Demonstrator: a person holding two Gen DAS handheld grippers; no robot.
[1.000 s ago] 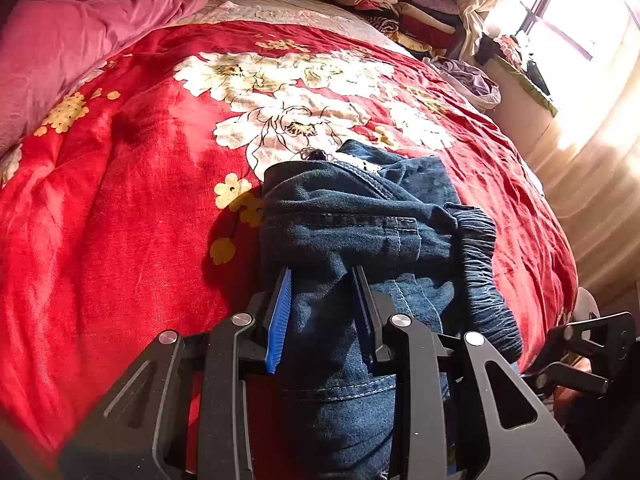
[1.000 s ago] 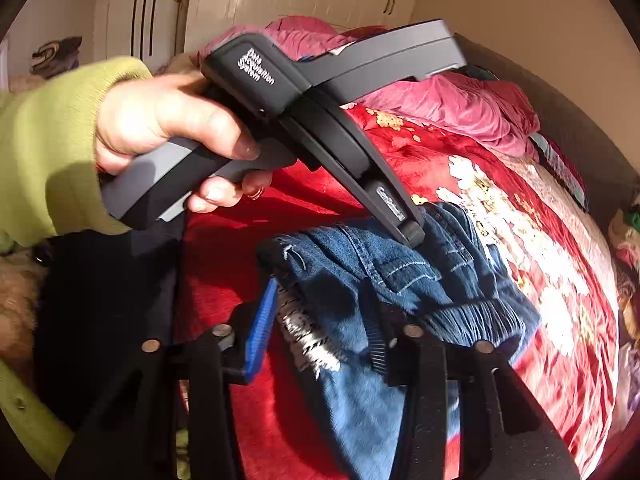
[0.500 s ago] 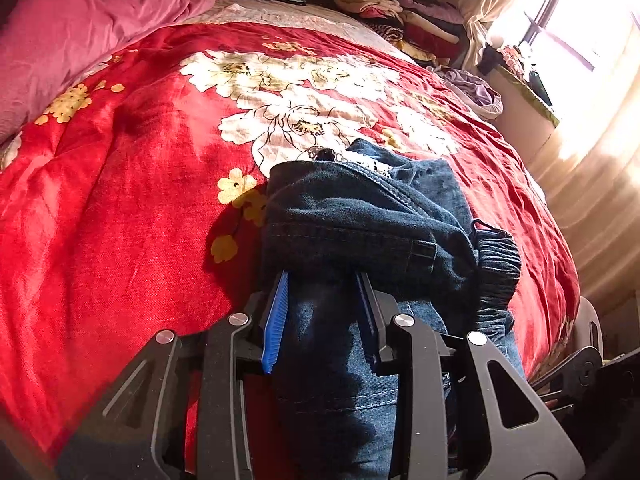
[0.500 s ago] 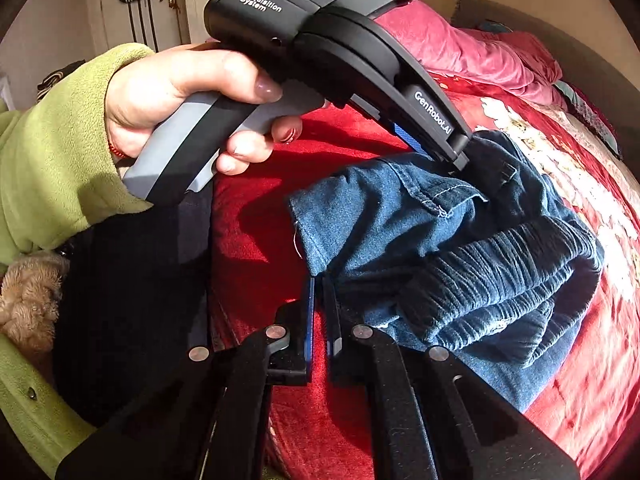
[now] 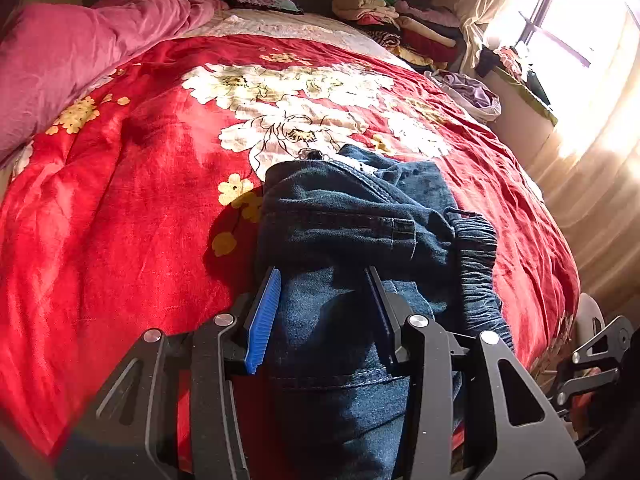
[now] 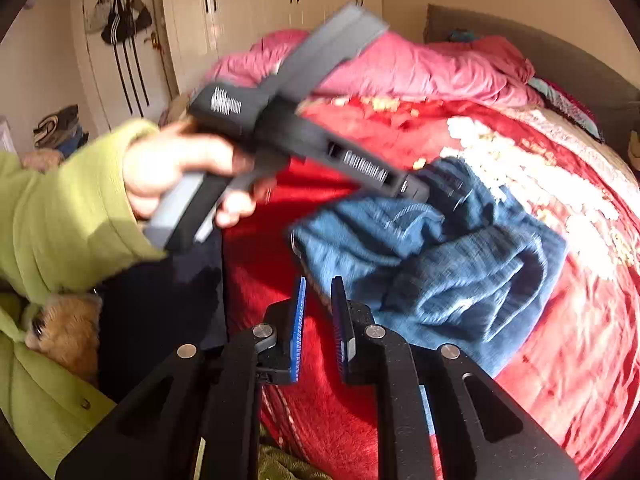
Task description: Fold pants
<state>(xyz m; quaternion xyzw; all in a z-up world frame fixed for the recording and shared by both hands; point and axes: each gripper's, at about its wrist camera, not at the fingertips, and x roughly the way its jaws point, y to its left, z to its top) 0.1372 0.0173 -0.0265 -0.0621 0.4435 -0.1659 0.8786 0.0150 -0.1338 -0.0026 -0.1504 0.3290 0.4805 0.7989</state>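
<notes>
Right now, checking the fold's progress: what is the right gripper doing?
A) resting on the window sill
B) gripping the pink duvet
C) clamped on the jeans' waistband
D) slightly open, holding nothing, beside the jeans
D: in the right wrist view the right gripper shows a narrow gap between its pads with only red bedspread behind it, next to the bunched jeans.

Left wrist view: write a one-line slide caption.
Open left gripper straddles bunched blue jeans on a red floral bedspread.

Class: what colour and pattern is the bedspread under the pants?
Red bedspread with white and yellow flowers; clearest in the left wrist view.
</notes>
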